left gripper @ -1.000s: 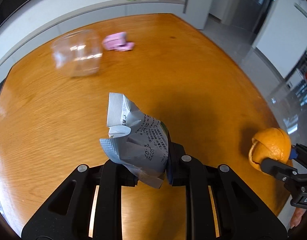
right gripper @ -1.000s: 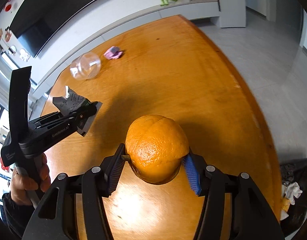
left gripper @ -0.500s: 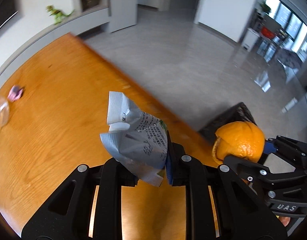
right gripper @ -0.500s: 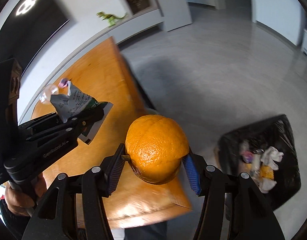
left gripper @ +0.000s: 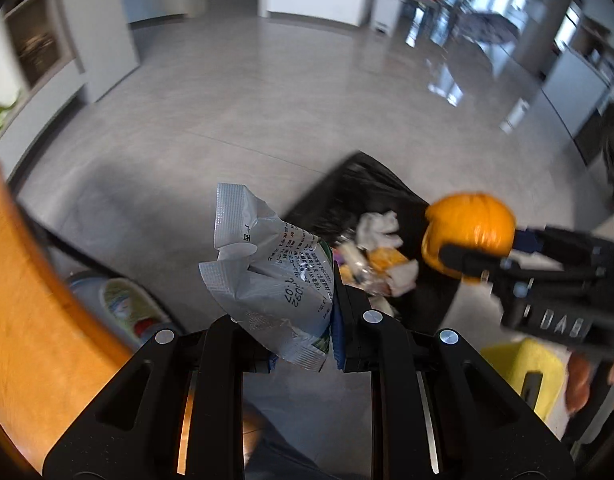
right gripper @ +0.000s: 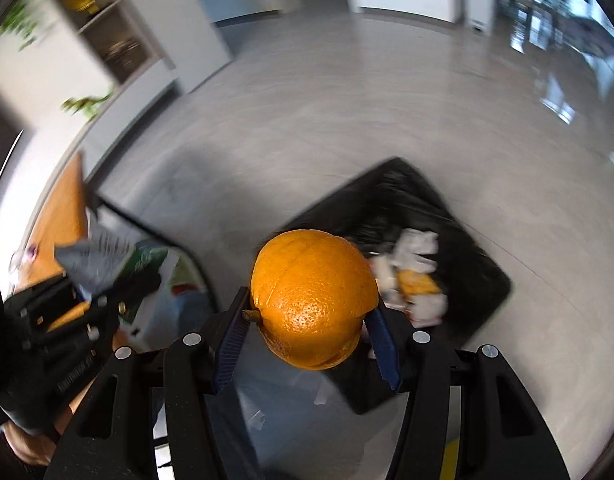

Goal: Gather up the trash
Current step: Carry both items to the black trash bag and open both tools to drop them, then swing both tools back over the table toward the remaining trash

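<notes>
Over the grey floor (right gripper: 347,112), beyond the edge of the wooden worktop (left gripper: 23,312), both tongs point steeply down toward a black trash bag (right gripper: 479,264) that lies open on the floor. Crumpled white paper (right gripper: 419,248) and a yellowish scrap (right gripper: 417,284) already sit inside the bag.

The left tongs (left gripper: 303,316) are clenched tight on a crumpled silver snack wrapper (left gripper: 267,276) with printed black text; the wrapper sticks up between the fingers, and in the left wrist view it sits just left of the bag's mouth. From the right wrist view these tongs and the wrapper (right gripper: 103,256) appear at the far left, blurred, near the worktop's edge (right gripper: 65,216).

The right tongs (right gripper: 307,344) grasp an orange peel (right gripper: 313,296), a hollow rounded shell with cut lines across it, pressed between the blue pads (right gripper: 231,344) on either side. In the right wrist view the peel hangs over the near left part of the bag. In the left wrist view the same peel (left gripper: 469,232) shows at the right, held by the right tongs (left gripper: 475,244), with the bag (left gripper: 359,200) behind it.

A yellow object (left gripper: 519,364) stands on the floor at the near right, too blurred to identify.
</notes>
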